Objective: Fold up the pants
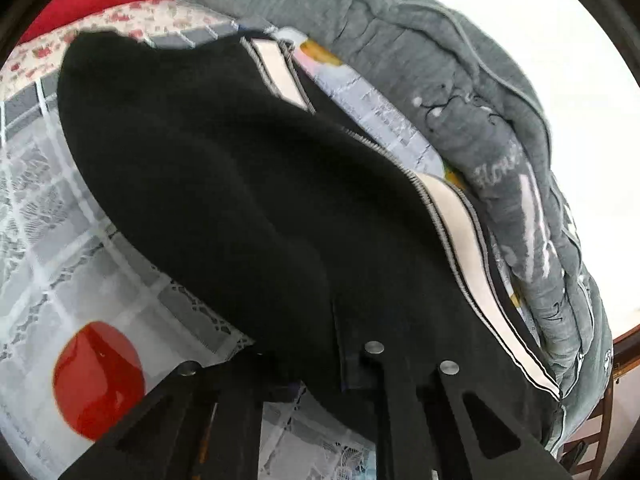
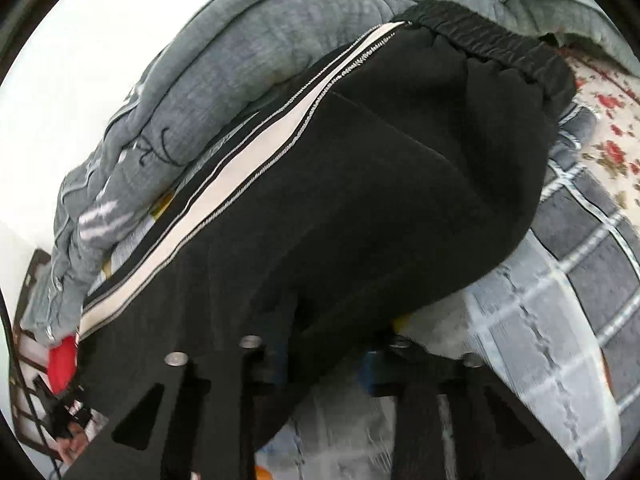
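Observation:
Black pants (image 1: 224, 184) with a white side stripe (image 1: 464, 240) lie on a bed and fill the middle of the left wrist view. My left gripper (image 1: 316, 364) is shut on the pants' fabric near the hem end, which drapes over its fingers. In the right wrist view the same pants (image 2: 380, 184) show their elastic waistband (image 2: 492, 40) at the top and the stripe (image 2: 248, 176) on the left. My right gripper (image 2: 324, 352) is shut on the black fabric, which bunches between its fingers.
A grey quilted blanket (image 1: 440, 60) is piled along the far side, also in the right wrist view (image 2: 224, 76). The bed sheet (image 1: 60, 248) is grey checked with a red circle (image 1: 98, 380). A floral pillow (image 2: 608, 120) lies at right. A wooden chair (image 1: 596, 432) stands beyond the bed.

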`<state>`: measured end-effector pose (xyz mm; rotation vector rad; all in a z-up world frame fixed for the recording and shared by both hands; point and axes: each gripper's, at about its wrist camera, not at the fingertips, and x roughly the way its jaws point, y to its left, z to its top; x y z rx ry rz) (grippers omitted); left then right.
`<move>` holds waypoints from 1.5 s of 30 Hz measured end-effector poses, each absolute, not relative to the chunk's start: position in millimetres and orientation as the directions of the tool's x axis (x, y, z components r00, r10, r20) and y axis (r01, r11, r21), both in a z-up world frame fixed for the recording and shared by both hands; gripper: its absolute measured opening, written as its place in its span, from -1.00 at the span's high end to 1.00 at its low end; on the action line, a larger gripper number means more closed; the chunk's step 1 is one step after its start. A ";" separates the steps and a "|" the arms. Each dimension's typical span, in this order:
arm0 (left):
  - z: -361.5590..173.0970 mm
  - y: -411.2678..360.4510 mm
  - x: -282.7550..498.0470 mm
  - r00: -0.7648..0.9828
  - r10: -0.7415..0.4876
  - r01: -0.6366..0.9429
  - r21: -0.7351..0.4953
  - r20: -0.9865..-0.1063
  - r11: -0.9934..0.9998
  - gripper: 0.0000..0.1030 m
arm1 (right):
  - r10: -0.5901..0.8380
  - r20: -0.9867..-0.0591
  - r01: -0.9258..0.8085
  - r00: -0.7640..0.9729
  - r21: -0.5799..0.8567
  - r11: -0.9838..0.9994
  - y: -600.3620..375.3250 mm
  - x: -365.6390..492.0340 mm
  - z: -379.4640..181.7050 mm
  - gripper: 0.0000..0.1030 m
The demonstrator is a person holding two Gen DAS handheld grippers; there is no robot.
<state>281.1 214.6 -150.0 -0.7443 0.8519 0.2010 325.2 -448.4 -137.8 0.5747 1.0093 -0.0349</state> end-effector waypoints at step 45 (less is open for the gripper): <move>-48.2 159.0 77.4 0.690 -0.114 -0.116 -0.264 -0.715 0.958 -0.21 | 0.008 -0.751 0.100 0.660 0.099 0.990 -389.0 89.4 -21.7 0.24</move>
